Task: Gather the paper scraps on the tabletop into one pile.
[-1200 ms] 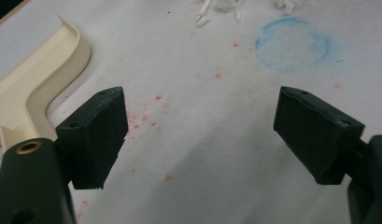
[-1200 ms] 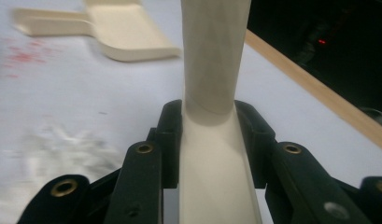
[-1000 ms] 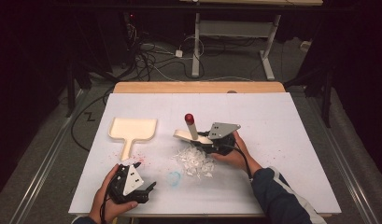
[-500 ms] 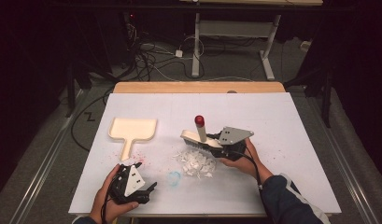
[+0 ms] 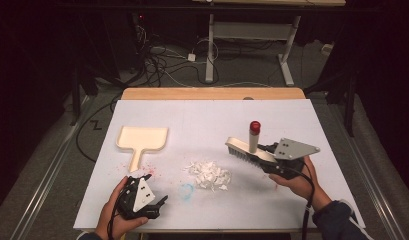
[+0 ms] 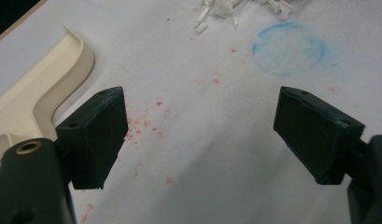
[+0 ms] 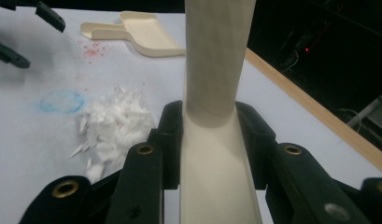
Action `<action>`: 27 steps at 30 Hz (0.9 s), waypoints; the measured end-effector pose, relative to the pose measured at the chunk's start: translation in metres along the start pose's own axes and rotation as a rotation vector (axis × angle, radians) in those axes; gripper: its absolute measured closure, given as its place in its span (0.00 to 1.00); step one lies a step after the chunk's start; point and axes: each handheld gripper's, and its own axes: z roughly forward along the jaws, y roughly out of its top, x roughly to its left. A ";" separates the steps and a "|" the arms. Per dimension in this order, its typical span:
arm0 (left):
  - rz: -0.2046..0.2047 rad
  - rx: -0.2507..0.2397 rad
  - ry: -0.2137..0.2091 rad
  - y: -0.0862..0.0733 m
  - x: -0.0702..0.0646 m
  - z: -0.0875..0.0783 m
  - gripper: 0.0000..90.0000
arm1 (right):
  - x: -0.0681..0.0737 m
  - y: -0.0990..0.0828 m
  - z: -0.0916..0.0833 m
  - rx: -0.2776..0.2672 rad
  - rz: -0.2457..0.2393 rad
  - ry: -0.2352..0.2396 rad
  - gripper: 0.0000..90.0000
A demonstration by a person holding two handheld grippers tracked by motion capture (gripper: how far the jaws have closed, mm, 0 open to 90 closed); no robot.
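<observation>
Right now your left gripper (image 5: pixel 142 197) rests low on the tabletop (image 5: pixel 202 120) at its near left corner, its fingers (image 6: pixel 97 135) spread wide with nothing between them but bare paper and red specks. Just beyond and to the left of those fingers lies the cream dustpan (image 5: pixel 141 140), its handle pointing back toward your left hand and its open mouth facing away; from the left gripper view the handle runs past the left finger, close but not touching. Ahead and to the right of the same fingers sits a faint blue chalk ring (image 6: pixel 289 49), and past it the heap of white paper scraps (image 5: pixel 209 174), near the middle of the tabletop. Further right, your right gripper (image 5: pixel 272 162) holds the brush (image 5: pixel 247 150): its fingers (image 7: pixel 172 140) are clamped on the pale handle, which rises between them to a red cap, while the bristle head reaches out leftward, toward the heap, lifted clear of the paper. So the scraps lie to the left of the brush fingers, and the dustpan lies farther left again, nearly on the same line. I judge the coming sweep turns on that line: the brush's long axis should stand across it, and your left hand, by far the nearer one, is placed to take the dustpan handle lengthwise.
</observation>
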 end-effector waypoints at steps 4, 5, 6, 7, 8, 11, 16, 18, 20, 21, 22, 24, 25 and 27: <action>0.002 0.000 0.004 0.001 0.000 -0.001 0.19 | 0.003 -0.007 -0.029 0.025 0.044 -0.006 0.75; 0.003 -0.001 0.004 0.001 0.000 -0.001 0.19 | 0.003 -0.009 -0.036 0.031 0.058 -0.005 0.75; 0.004 0.000 0.004 0.001 0.000 -0.001 0.19 | 0.004 -0.011 -0.043 0.035 0.065 -0.002 0.75; 0.005 0.002 0.003 0.001 -0.001 -0.001 0.19 | 0.005 -0.012 -0.049 0.041 0.078 0.007 0.75; 0.006 0.003 0.002 0.001 -0.001 -0.001 0.19 | 0.007 -0.014 -0.055 0.051 0.090 0.015 0.75; 0.008 0.002 0.000 0.002 -0.001 0.000 0.19 | 0.011 -0.017 -0.070 0.080 0.114 0.029 0.75; 0.012 0.006 -0.006 0.003 -0.001 0.001 0.19 | 0.010 -0.028 -0.077 0.144 0.185 0.115 0.75; 0.013 0.006 -0.010 0.004 -0.001 0.002 0.19 | 0.007 -0.032 -0.072 0.191 0.213 0.157 0.75; 0.009 0.002 -0.014 0.005 -0.001 0.003 0.19 | 0.002 -0.038 -0.063 0.238 0.243 0.184 0.75; 0.004 0.001 -0.017 0.006 0.000 0.004 0.19 | -0.002 -0.041 -0.057 0.264 0.251 0.193 0.75; -0.001 0.001 -0.023 0.006 0.000 0.006 0.19 | -0.005 -0.042 -0.053 0.269 0.264 0.195 0.75; -0.001 0.010 -0.030 0.007 0.001 0.010 0.19 | -0.016 -0.048 -0.044 0.294 0.287 0.209 0.74; 0.002 0.014 -0.034 0.007 0.001 0.011 0.19 | -0.022 -0.050 -0.040 0.295 0.292 0.201 0.73; 0.011 0.020 -0.041 0.009 0.000 0.013 0.19 | -0.035 -0.052 -0.031 0.330 0.295 0.179 0.67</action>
